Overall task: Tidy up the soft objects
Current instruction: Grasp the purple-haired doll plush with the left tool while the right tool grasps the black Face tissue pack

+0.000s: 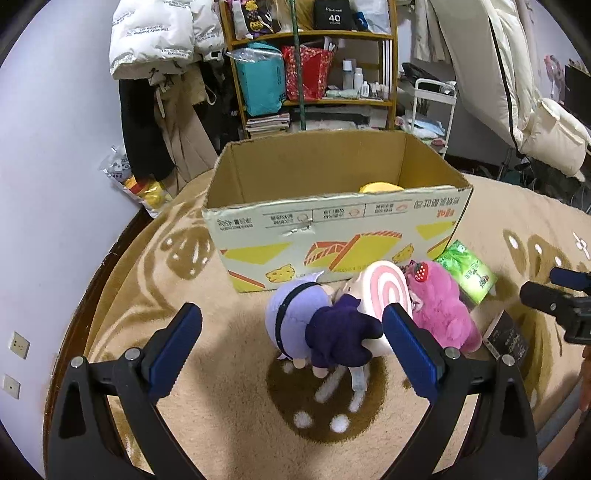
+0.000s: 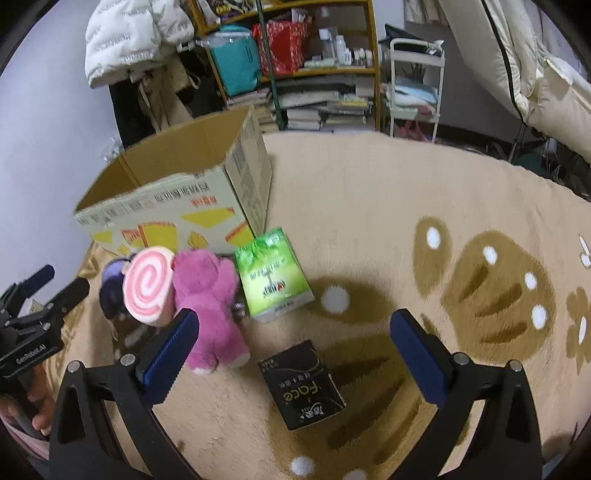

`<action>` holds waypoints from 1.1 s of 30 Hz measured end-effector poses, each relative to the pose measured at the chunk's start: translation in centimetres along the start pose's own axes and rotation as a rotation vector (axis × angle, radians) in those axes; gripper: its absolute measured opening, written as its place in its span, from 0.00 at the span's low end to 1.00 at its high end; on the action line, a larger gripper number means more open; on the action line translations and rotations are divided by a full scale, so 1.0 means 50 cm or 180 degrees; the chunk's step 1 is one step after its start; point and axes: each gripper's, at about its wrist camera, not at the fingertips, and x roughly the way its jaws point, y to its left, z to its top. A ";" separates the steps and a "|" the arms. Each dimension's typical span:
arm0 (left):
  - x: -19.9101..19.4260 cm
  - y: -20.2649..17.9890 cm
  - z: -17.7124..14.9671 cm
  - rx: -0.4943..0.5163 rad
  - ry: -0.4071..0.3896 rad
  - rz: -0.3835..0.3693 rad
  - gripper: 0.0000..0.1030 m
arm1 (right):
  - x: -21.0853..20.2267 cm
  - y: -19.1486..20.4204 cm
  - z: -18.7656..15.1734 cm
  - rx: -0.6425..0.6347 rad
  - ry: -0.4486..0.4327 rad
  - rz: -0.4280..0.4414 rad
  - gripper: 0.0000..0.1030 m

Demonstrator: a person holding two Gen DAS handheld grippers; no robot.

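Half the yellow plush hides behind the box wall.

We've got open blanket along its right edge, while the cardboard box blocks the plush pile from behind.

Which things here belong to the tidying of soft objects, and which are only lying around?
For the job:
- purple plush doll
- pink-and-white swirl cushion
- fluffy pink bear
- open cardboard box, with something yellow inside
- possibly the green tissue pack and black tissue pack

Lying about:
- yellow shelf
- white trolley
- white jacket
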 end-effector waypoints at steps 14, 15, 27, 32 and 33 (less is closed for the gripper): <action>0.055 -0.017 -0.013 0.0068 0.0236 -0.0031 0.95 | 0.080 0.002 -0.023 -0.0009 0.0541 -0.0051 0.95; 0.056 -0.019 -0.014 0.0093 0.0227 -0.0033 0.94 | 0.084 0.002 -0.024 -0.0016 0.0569 -0.0065 0.94; 0.065 -0.052 -0.023 0.0349 0.0260 -0.0016 0.94 | 0.110 -0.010 -0.025 -0.0010 0.0771 -0.0125 0.94; 0.079 -0.040 -0.023 0.0300 0.0314 0.0090 0.94 | 0.126 -0.019 -0.030 0.0000 0.0876 -0.0115 0.94; 0.083 -0.036 -0.024 0.0286 0.0332 0.0117 0.94 | 0.129 -0.020 -0.031 -0.0008 0.0899 -0.0116 0.94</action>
